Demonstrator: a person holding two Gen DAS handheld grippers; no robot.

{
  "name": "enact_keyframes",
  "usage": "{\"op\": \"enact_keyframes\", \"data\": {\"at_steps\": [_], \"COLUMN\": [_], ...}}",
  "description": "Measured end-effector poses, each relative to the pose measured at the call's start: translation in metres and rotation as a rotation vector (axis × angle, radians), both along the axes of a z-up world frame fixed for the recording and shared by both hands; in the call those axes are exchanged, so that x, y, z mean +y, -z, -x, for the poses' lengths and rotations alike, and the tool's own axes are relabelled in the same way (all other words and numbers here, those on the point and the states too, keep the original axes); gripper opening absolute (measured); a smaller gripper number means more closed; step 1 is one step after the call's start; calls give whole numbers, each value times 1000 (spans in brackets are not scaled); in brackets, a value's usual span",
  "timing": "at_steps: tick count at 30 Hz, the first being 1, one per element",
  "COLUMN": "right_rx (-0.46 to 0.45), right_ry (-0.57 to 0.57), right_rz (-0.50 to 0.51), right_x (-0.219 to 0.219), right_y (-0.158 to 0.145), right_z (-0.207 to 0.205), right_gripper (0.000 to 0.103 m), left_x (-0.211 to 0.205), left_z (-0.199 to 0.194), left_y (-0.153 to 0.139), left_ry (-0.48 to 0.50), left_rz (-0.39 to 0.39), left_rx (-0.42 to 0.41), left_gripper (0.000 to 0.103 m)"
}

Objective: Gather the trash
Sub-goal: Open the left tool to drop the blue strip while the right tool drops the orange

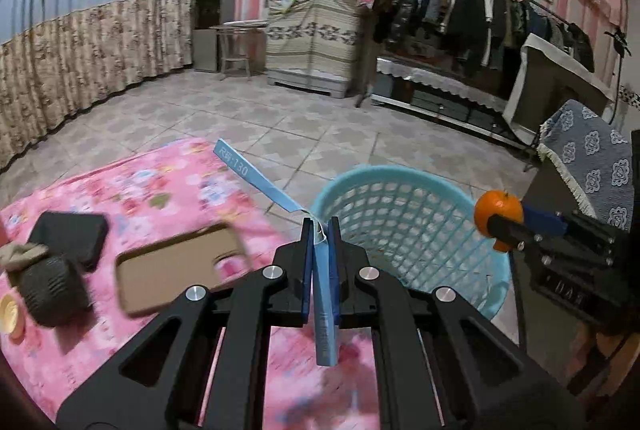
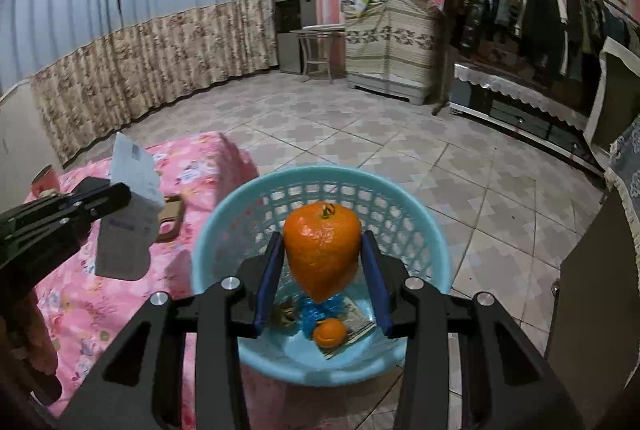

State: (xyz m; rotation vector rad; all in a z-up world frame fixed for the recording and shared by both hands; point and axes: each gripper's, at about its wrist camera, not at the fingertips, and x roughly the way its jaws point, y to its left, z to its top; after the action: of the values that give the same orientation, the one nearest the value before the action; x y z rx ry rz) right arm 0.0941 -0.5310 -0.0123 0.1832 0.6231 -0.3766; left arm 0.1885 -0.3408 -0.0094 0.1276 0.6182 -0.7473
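My left gripper [image 1: 321,226] is shut on a flat blue paper package [image 1: 256,174] and holds it edge-on above the pink table, next to the light blue waste basket [image 1: 448,186]. In the right wrist view the same package [image 2: 132,206] looks white and grey, held by the left gripper [image 2: 120,196]. My right gripper [image 2: 322,246] is shut on an orange peel [image 2: 322,250] directly above the basket [image 2: 224,230]. The peel also shows in the left wrist view [image 1: 498,212], over the basket's right rim. Inside the basket lie a small orange piece [image 2: 330,332], blue foil and paper scraps.
On the pink floral cloth [image 1: 168,182] lie a brown phone case [image 1: 180,268], a black pouch [image 1: 74,236], a dark grey round speaker [image 1: 52,290] and a small cup [image 1: 10,314]. A dark cabinet [image 2: 592,294] stands right of the basket. A clothes rack lines the far right wall.
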Motion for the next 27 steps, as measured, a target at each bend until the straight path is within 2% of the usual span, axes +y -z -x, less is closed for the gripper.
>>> {"op": "enact_keyframes", "data": {"at_steps": [6, 11, 13, 14, 15, 19, 21, 23, 27], "right_rx": [-1, 4, 9, 12, 14, 24, 28, 31, 38], "right_ry": [43, 57, 59, 59, 58, 53, 48, 40, 27], "right_rz": [-10, -18, -19, -22, -25, -39, -43, -49, -64], "right_x": [-26, -39, -41, -41, -42, -41, -40, -37, -29], "right_y": [3, 5, 7, 8, 9, 15, 18, 23, 30], "right_z": [0, -3, -5, -6, -6, -9, -12, -15, -24], "right_gripper": [40, 40, 40, 40, 40, 40, 40, 40, 41], "left_x": [-50, -78, -81, -80, -79, -63, -51, -37, -7], "left_z": [-2, -4, -6, -7, -9, -14, -17, -18, -18], "left_y": [-1, 3, 3, 2, 1, -7, -11, -15, -14], "left_ry": [68, 105, 100, 89, 71, 0, -46, -86, -129], "left_rz": [-6, -48, -60, -63, -68, -70, -66, -55, -50], "left_rx": [-9, -19, -24, -28, -38, -65, -74, -76, -59], "left_gripper": [6, 8, 26, 42, 52, 68, 83, 90, 94]}}
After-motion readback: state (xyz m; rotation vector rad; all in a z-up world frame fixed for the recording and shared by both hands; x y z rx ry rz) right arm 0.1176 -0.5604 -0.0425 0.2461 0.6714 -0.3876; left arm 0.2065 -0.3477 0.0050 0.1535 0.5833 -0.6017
